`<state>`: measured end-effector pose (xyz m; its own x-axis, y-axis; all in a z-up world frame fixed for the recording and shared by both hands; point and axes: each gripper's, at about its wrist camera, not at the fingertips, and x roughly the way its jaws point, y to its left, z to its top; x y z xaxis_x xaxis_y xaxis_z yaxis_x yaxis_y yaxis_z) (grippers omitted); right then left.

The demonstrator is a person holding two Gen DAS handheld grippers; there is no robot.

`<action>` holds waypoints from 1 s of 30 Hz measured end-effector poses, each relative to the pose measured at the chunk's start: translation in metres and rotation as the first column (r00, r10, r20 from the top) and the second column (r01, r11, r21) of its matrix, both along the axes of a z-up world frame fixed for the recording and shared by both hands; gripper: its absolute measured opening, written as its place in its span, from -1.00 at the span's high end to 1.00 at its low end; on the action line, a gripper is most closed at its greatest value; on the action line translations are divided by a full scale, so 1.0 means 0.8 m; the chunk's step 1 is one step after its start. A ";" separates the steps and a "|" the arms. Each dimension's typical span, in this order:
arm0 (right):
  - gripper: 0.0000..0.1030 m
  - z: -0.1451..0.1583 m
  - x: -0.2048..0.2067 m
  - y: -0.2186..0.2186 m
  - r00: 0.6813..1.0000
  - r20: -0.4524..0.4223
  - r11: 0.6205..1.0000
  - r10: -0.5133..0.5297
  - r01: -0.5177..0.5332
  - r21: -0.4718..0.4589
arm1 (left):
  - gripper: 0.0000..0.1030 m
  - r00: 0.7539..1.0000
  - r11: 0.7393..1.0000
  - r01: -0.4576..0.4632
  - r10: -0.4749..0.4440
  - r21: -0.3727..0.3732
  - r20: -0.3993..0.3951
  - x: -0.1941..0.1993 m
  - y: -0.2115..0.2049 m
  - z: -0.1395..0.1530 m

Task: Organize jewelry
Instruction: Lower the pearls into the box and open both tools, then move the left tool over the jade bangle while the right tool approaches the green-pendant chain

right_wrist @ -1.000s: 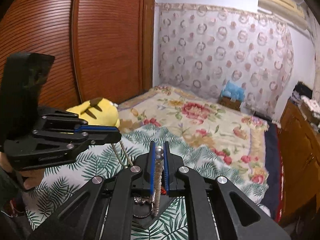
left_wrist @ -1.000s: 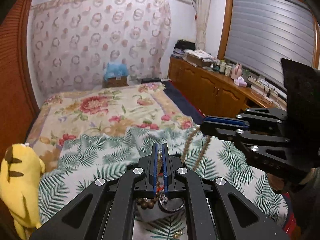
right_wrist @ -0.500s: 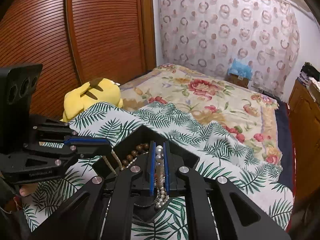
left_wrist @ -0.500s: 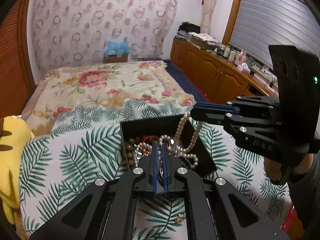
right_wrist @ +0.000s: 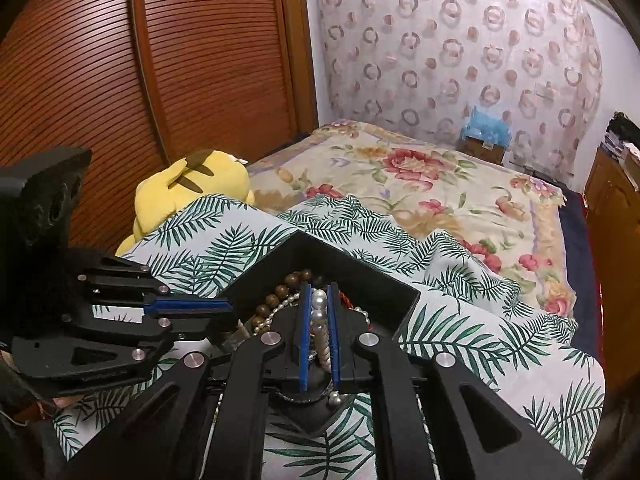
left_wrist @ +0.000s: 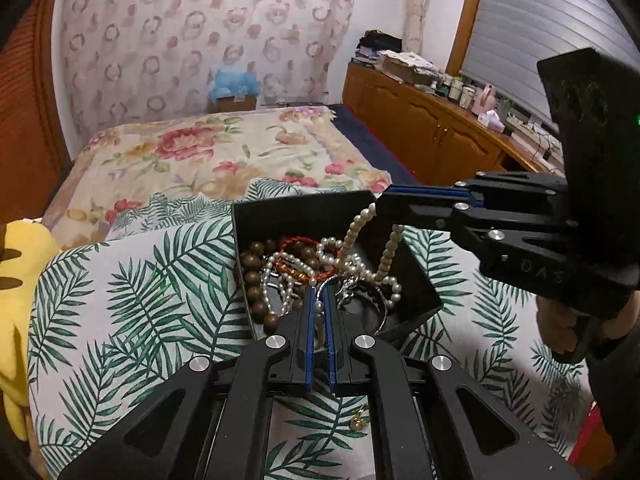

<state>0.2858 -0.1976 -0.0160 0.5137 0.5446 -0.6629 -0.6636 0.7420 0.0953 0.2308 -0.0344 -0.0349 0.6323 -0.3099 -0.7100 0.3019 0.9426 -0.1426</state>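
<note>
Black open box (left_wrist: 416, 280) sits on the leafy sheet, stuffed with tangled jewelry: brown wooden beads (left_wrist: 253, 276), red cord bracelet (left_wrist: 296, 245), white pearls (left_wrist: 356, 228) strung up over its edge.

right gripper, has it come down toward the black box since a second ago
Yes. In the left wrist view the right gripper now hangs just over the black box rim, pearl necklace trailing inside; earlier the box was barely visible below both grippers.

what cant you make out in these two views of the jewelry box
- Near corner of the black box: left wrist view, hidden behind the left tongs.
- What the left tongs pinch: too thin to identify.
- Small gold item on the leaf cloth: too small.
- Pearl necklace lower end: right wrist view, hidden by the right tongs.
</note>
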 end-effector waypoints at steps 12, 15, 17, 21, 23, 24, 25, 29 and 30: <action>0.81 0.007 -0.017 -0.006 1.000 0.015 1.000 -0.019 0.018 0.014 | 0.93 1.000 1.000 -0.002 0.002 0.011 -0.015 0.000 0.000 -0.007; 0.81 0.011 -0.036 -0.015 0.999 0.022 0.999 -0.026 0.025 0.029 | 0.75 1.000 1.000 -0.005 0.005 0.012 -0.012 -0.007 0.006 -0.006; 0.81 0.009 -0.049 -0.020 0.999 0.019 0.999 -0.027 0.027 0.031 | 0.45 1.000 1.000 -0.008 0.008 0.023 -0.003 -0.018 0.010 -0.007; 0.81 -0.011 -0.083 -0.030 1.000 -0.013 1.000 -0.025 0.025 0.002 | 0.20 1.000 0.999 -0.013 0.014 0.046 -0.014 -0.041 0.019 -0.015; 0.80 -0.024 -0.096 -0.032 0.999 -0.033 0.999 -0.028 0.027 -0.017 | 0.02 1.000 0.998 -0.017 0.019 0.054 -0.020 -0.053 0.020 -0.020; 0.80 -0.032 -0.104 -0.034 0.999 -0.041 0.999 -0.030 0.028 -0.030 | -0.13 0.999 0.998 -0.022 0.023 0.058 -0.023 -0.058 0.023 -0.023; 0.80 -0.039 -0.111 -0.036 0.998 -0.046 0.999 -0.035 0.033 -0.043 | -0.22 0.999 0.998 -0.027 0.028 0.059 -0.025 -0.063 0.022 -0.025; 0.80 -0.063 -0.124 -0.044 0.995 -0.085 0.997 -0.055 0.051 -0.055 | -0.49 0.999 0.997 -0.032 0.035 0.067 -0.040 -0.084 0.027 -0.040; 0.79 -0.068 -0.127 -0.045 0.994 -0.093 0.997 -0.062 0.056 -0.062 | -0.57 0.999 0.997 -0.030 0.033 0.066 -0.042 -0.087 0.027 -0.043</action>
<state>0.1842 -0.2337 -0.0705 0.4769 0.4740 -0.7402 -0.6086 0.7857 0.1110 0.1608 -0.0131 -0.0690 0.6096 -0.2421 -0.7549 0.2665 0.9594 -0.0925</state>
